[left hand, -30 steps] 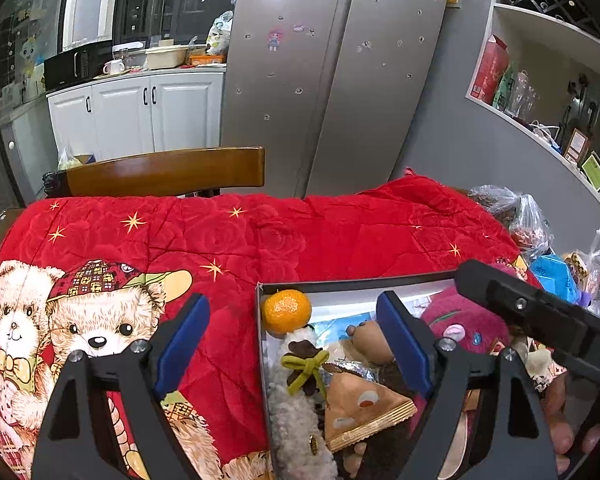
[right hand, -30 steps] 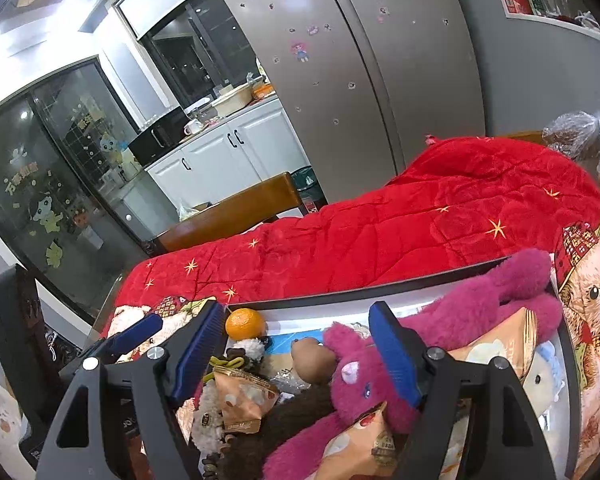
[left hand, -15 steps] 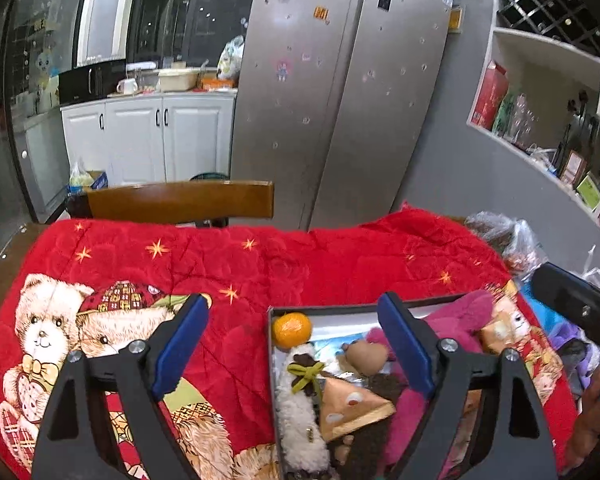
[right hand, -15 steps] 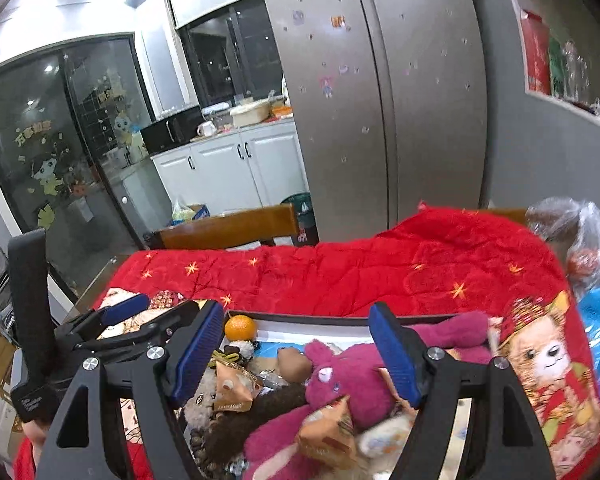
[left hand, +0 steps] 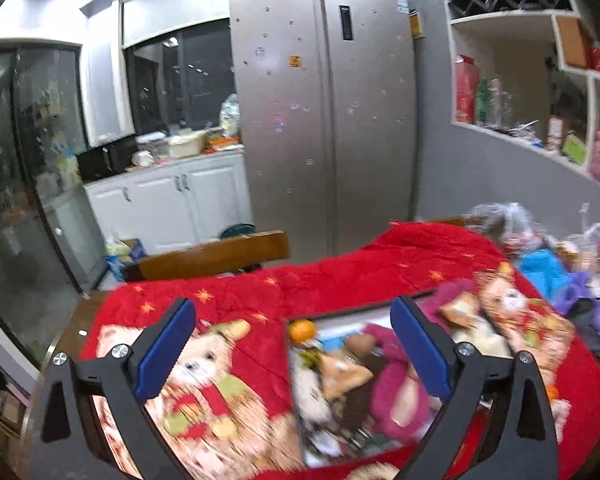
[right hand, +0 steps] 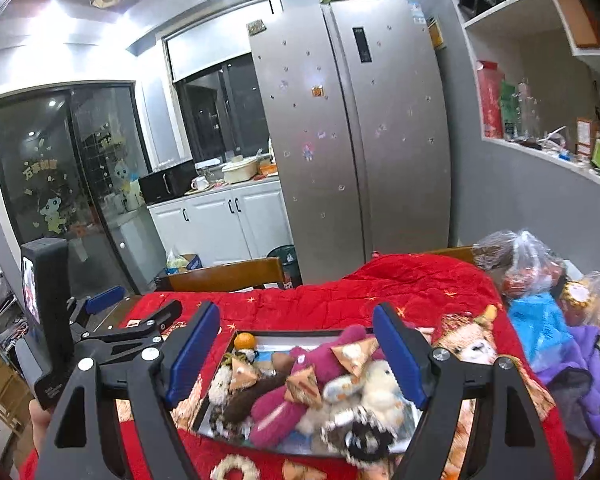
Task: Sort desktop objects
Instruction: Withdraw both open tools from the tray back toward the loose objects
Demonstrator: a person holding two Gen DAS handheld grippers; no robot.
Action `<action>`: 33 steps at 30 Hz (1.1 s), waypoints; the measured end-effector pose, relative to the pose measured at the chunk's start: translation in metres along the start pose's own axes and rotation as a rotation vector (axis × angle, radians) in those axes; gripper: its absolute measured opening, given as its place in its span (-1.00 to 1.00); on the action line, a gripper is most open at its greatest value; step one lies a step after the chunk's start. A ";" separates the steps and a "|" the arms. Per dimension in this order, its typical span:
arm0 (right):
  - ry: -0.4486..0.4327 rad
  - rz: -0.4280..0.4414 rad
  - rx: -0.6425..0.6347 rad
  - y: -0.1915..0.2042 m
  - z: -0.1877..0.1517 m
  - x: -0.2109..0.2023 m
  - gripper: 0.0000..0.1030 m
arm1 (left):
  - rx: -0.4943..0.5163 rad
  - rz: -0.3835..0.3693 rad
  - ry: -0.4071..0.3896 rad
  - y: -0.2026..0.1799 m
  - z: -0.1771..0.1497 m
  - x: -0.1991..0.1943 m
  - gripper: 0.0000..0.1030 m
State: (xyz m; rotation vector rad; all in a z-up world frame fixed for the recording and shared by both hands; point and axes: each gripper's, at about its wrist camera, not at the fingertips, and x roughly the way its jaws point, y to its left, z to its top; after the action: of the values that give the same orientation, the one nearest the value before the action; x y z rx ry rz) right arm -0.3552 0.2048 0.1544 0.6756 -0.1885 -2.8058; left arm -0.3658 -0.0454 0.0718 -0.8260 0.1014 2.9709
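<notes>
A shallow dark-rimmed tray [right hand: 236,354] lies flat on the red bear-print blanket [right hand: 400,284] covering the table, its long axis running away from the cameras toward the wooden chair [right hand: 228,276]. It is heaped with toys: a magenta plush [right hand: 276,408] stretched diagonally, tan triangular packets [right hand: 354,354], an orange [right hand: 245,340] in the tray's far left corner. Above the tray, the left claw [left hand: 292,350] and the right claw [right hand: 296,354] are both opening, nothing between their pads.
</notes>
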 end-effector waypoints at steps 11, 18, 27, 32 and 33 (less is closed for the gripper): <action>-0.105 -0.092 -0.064 -0.020 -0.080 -0.097 0.67 | -0.065 -0.097 0.041 -0.013 -0.122 -0.094 0.99; 0.029 -0.123 -0.044 -0.041 -0.154 -0.090 0.67 | -0.128 -0.161 0.177 -0.029 -0.200 -0.088 0.99; 0.048 -0.084 -0.037 -0.044 -0.155 -0.079 0.67 | -0.079 -0.150 0.158 -0.043 -0.191 -0.070 0.99; 0.099 -0.066 -0.040 -0.044 -0.169 -0.064 0.67 | -0.074 -0.167 0.179 -0.047 -0.187 -0.048 0.99; 0.109 -0.061 -0.035 -0.046 -0.170 -0.060 0.67 | -0.074 -0.168 0.186 -0.048 -0.187 -0.044 0.99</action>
State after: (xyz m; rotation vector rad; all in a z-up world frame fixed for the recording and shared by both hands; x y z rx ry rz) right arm -0.2343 0.2537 0.0211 0.8366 -0.1005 -2.8128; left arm -0.2289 -0.0138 -0.0675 -1.0622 -0.0669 2.7508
